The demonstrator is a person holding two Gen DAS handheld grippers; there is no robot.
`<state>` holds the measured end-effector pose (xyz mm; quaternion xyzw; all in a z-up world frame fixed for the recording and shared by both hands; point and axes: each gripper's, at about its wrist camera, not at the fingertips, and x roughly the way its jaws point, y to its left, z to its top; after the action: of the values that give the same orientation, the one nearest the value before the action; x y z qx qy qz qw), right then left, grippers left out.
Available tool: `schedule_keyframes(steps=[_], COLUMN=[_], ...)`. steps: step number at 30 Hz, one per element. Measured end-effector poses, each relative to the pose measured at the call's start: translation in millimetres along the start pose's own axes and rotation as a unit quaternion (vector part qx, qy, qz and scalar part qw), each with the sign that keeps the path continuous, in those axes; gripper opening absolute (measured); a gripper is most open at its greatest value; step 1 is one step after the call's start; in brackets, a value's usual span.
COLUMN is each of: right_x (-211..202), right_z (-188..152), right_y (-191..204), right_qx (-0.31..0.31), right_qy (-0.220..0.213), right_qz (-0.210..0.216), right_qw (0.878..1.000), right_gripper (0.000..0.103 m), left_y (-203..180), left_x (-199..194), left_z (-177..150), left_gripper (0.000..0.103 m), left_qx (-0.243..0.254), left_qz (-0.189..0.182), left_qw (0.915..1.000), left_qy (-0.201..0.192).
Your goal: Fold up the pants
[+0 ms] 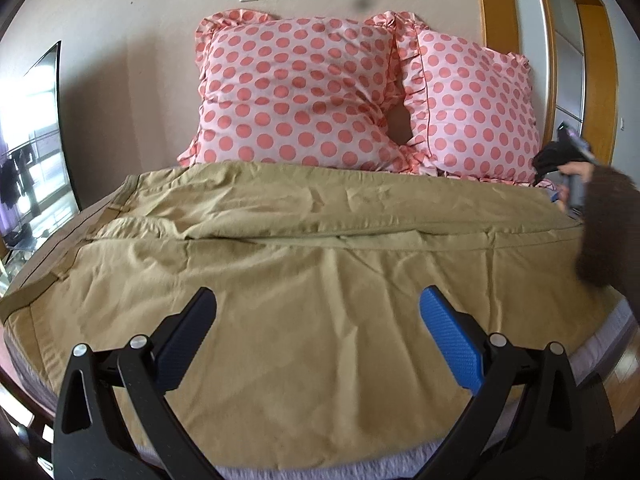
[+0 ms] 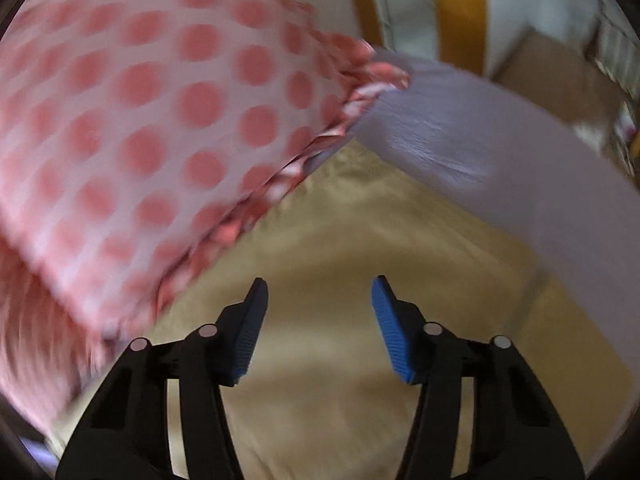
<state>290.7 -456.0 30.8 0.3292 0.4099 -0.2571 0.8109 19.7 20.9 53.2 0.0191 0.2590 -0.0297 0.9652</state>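
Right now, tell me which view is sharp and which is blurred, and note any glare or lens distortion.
Left wrist view: sharp; the tan pants show crisp creases, the window at left is blown out with glare, a dark smudge sits on the wall, and fisheye bends the bed edge. Right wrist view: motion-blurred; the polka-dot pillow is smeared, while the right gripper is comparatively sharp.

Khaki pants [image 1: 304, 264] were spread flat across the bed [image 1: 608, 332], with the waistband at its left edge and the legs laid side by side toward the right edge. The fabric was lightly creased, just below the pillows [image 1: 296, 92].
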Motion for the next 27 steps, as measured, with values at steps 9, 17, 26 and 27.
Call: schedule_keyframes(steps=[9,17,26,27], right_x=[50.1,41.5,-65.5,-80.9], right_z=[32.3,13.8,-29.6,-42.9], right_y=[28.8,15.5,-79.0,-97.1], right_qx=[0.007,-0.034,0.041,0.050], right_qy=[-0.033,-0.069,-0.114,-0.115], right_qz=[-0.113,-0.080,0.165,0.188], right_qw=[0.993,0.994,0.979,0.974], right_gripper=[0.058,0.004,0.003,0.003], left_y=[0.0,3.3,17.9,20.3], left_x=[24.6,29.3,10.8,8.6], left_z=[3.4,0.5,-0.8,0.4], left_gripper=[0.101,0.101,0.101,0.101], left_qx=[0.004,-0.009,-0.028,-0.031], left_qz=[0.001,0.006,0.023,0.023], left_qw=[1.0000,0.9998,0.9993,0.9993], left_qy=[0.007,0.018,0.001,-0.002])
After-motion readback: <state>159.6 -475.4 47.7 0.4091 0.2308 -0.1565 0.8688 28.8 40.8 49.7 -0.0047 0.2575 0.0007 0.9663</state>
